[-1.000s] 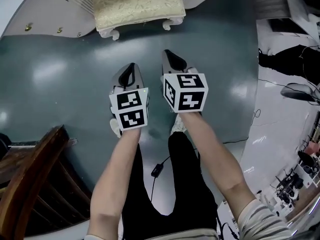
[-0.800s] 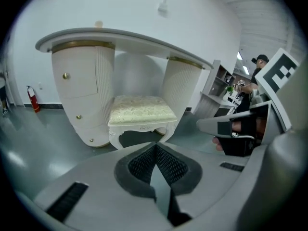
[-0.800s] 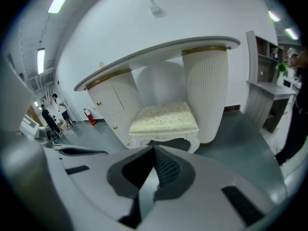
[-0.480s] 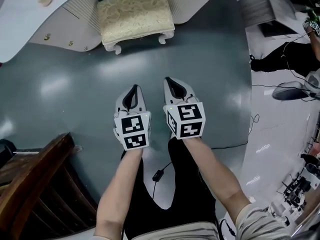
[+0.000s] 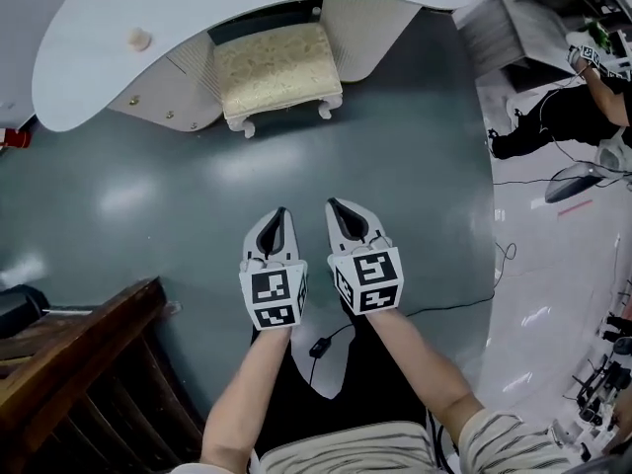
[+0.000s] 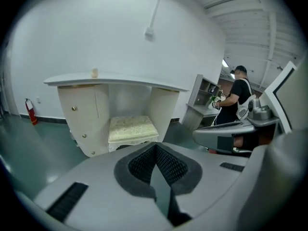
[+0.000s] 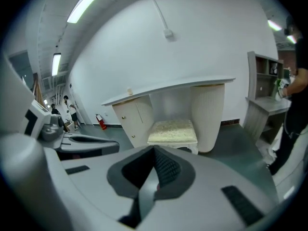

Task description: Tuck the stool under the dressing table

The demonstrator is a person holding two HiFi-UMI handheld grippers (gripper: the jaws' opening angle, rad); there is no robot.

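Observation:
The stool (image 5: 278, 72) has a cream patterned cushion and white legs. It stands in the knee gap of the white dressing table (image 5: 89, 67), its front edge and two legs sticking out onto the grey-green floor. My left gripper (image 5: 278, 215) and right gripper (image 5: 338, 208) hang side by side well back from it, both shut and empty, pointing at it. The left gripper view shows the stool (image 6: 131, 128) under the table (image 6: 115, 81) beyond the closed left gripper (image 6: 155, 148). In the right gripper view the stool (image 7: 173, 130) lies past the closed right gripper (image 7: 155, 150).
A dark wooden piece of furniture (image 5: 79, 363) stands at the lower left. A grey shelf unit (image 5: 513, 28) and a person in black (image 5: 563, 117) are at the right. A cable (image 5: 464, 294) runs over the floor. A small knob-like object (image 5: 139, 39) sits on the tabletop.
Both grippers have drawn back from the stool and risen, still shut. The stool now looks smaller and farther, and much more of the dressing table's top has come into view.

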